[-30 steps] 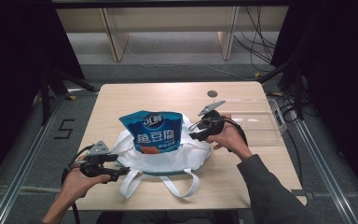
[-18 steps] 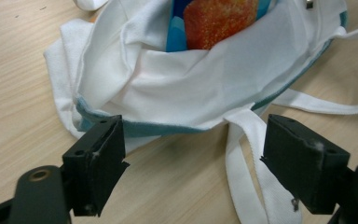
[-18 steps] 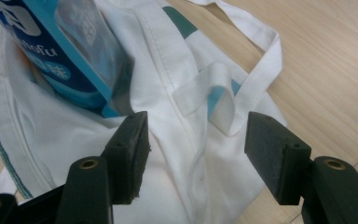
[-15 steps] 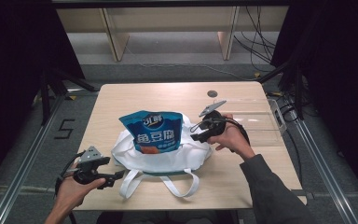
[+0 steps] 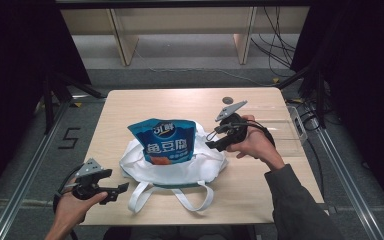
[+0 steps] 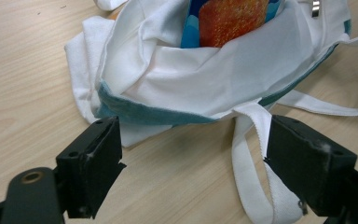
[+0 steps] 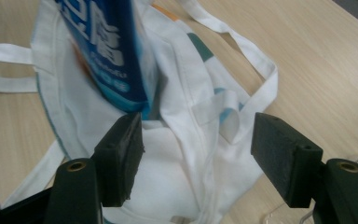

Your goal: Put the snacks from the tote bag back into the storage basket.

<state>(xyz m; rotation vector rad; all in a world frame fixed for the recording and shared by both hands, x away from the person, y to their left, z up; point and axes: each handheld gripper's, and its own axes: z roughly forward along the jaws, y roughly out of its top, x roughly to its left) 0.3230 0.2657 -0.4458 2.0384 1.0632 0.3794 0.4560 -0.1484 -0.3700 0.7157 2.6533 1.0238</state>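
A white tote bag (image 5: 180, 167) lies in the middle of the table with its mouth open. A blue snack packet (image 5: 166, 140) stands upright in it. My left gripper (image 5: 123, 188) is low at the front left, just off the bag's left corner, and is open. In the left gripper view its jaws (image 6: 198, 158) are spread before the bag's teal-edged rim (image 6: 168, 116), and a white strap (image 6: 251, 158) runs between them. My right gripper (image 5: 211, 145) is open at the bag's right side. Its jaws (image 7: 200, 154) straddle bunched white cloth (image 7: 186, 154) beside the packet (image 7: 107, 51).
A clear plastic tray (image 5: 282, 131) lies on the table just behind my right hand. A small dark disc (image 5: 227, 100) sits near the far edge. The bag's two loop handles (image 5: 180, 197) trail toward the front edge of the table (image 5: 260, 200).
My left gripper has drawn slightly back and left, toward the table's front corner. The right gripper, the bag and the packet have hardly moved.
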